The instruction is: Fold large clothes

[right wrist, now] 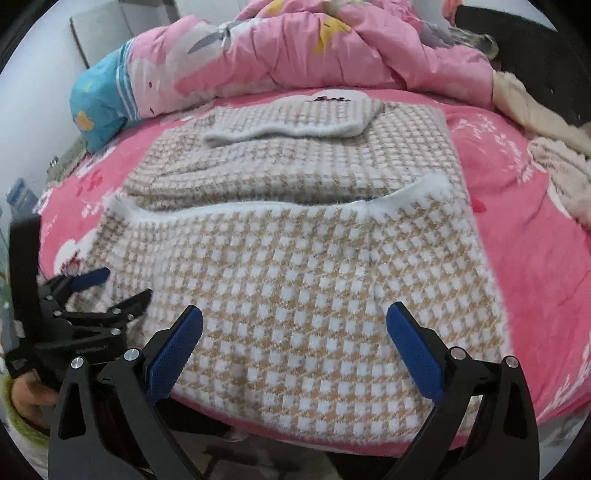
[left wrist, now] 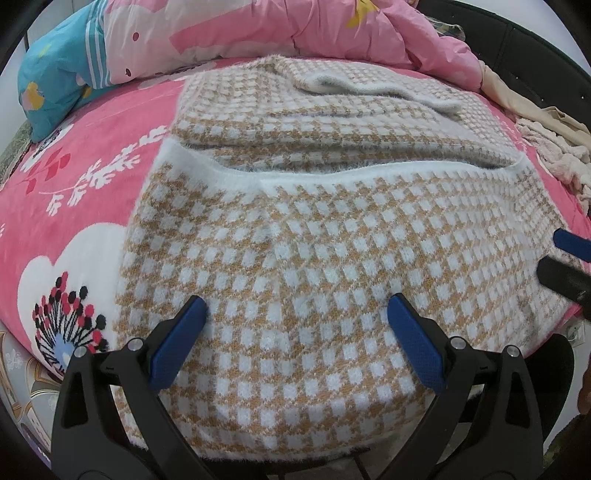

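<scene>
A fuzzy tan-and-white checked sweater (left wrist: 295,240) lies flat on the pink bedsheet (left wrist: 92,166), its near edge hanging over the bed's front. A white ribbed band (left wrist: 295,175) runs across its middle, and a sleeve with a pale cuff (left wrist: 369,86) lies folded across the far part. My left gripper (left wrist: 297,306) hovers open over the sweater's near left part, nothing between its fingers. My right gripper (right wrist: 295,312) stands open over the near right part of the sweater (right wrist: 295,258). The left gripper (right wrist: 122,286) shows at the sweater's left edge, also open.
A bunched pink quilt (left wrist: 295,26) and a blue pillow (left wrist: 55,74) lie at the back of the bed. Beige and pale pink clothes (left wrist: 554,147) are piled at the right. A black headboard (right wrist: 535,44) stands behind them. A hand (right wrist: 29,398) holds the left gripper.
</scene>
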`<state>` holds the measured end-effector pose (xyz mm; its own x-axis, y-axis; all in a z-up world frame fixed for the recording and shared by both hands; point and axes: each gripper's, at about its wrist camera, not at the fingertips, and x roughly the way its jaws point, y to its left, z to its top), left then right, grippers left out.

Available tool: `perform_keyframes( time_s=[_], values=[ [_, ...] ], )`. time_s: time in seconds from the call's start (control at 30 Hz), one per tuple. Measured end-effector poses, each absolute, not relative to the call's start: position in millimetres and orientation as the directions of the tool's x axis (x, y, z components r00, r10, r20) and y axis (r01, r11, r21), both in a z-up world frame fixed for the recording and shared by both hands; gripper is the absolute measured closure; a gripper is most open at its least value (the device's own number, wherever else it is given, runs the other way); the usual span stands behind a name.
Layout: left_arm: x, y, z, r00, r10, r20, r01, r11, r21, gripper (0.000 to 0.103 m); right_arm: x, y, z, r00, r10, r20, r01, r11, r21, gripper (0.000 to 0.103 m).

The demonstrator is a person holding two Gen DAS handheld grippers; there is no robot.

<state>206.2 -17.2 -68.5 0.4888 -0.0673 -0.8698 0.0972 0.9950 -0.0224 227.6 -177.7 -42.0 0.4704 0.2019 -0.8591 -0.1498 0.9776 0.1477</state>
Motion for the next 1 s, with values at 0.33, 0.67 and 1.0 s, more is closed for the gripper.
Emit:
perform_keyframes(
  time_s=[0.33, 0.67, 1.0],
  values=[
    [206.1, -17.6, -68.5, 0.482, -0.065, -0.874, 0.108, 0.994, -0.014, 0.008, 231.7, -172.2, -65.7, 0.435, 0.188, -0.880, -0.149, 0.979, 0.136, 0.006],
    [206.5, -18.2, -68.7, 0.483, -0.061, -0.873, 0.110, 0.994, -0.009, 0.008, 225.9, -184.3, -70.8, 0.434, 0.203, -0.878, -0.145, 0.977, 0.154, 0.006],
    [207.2, -18.6, -70.7, 0.479, -0.052, -0.876, 0.111, 0.994, 0.001, 0.008, 230.3, -187.0, -71.0, 0.413, 0.209, -0.886, -0.147, 0.976, 0.162, 0.006]
  ],
)
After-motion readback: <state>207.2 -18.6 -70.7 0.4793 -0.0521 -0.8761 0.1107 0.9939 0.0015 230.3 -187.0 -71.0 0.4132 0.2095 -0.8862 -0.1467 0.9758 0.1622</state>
